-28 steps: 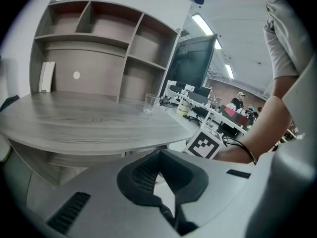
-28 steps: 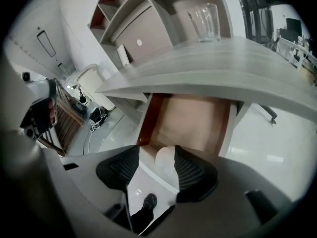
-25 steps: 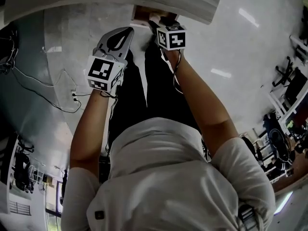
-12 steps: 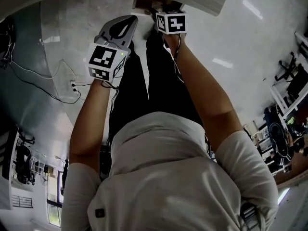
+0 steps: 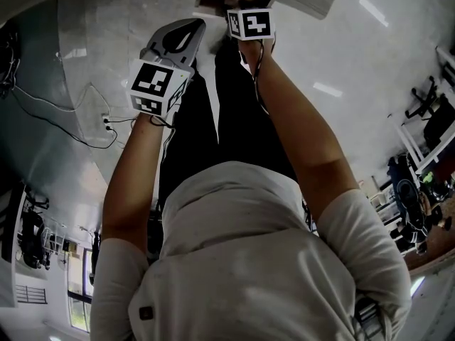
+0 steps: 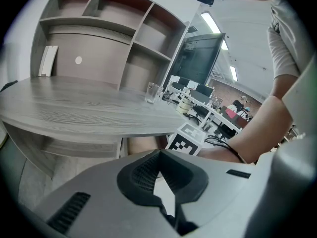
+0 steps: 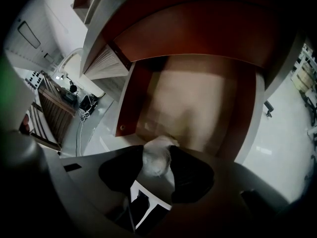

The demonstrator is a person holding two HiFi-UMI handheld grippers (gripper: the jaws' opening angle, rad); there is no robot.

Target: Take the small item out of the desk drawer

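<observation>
The right tongs point steeply down into the open drawer under the table. They have just been closing and now pinch the white item at its near end, ready for lifting. The left tongs wait to the left, closed and empty.

Right gripper jaws just closing on small item; left gripper jaws together.

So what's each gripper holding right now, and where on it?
The right gripper pinches the small white item by its two sides in the drawer; its jaws have just been closing. The left gripper holds nothing, jaws together.
</observation>
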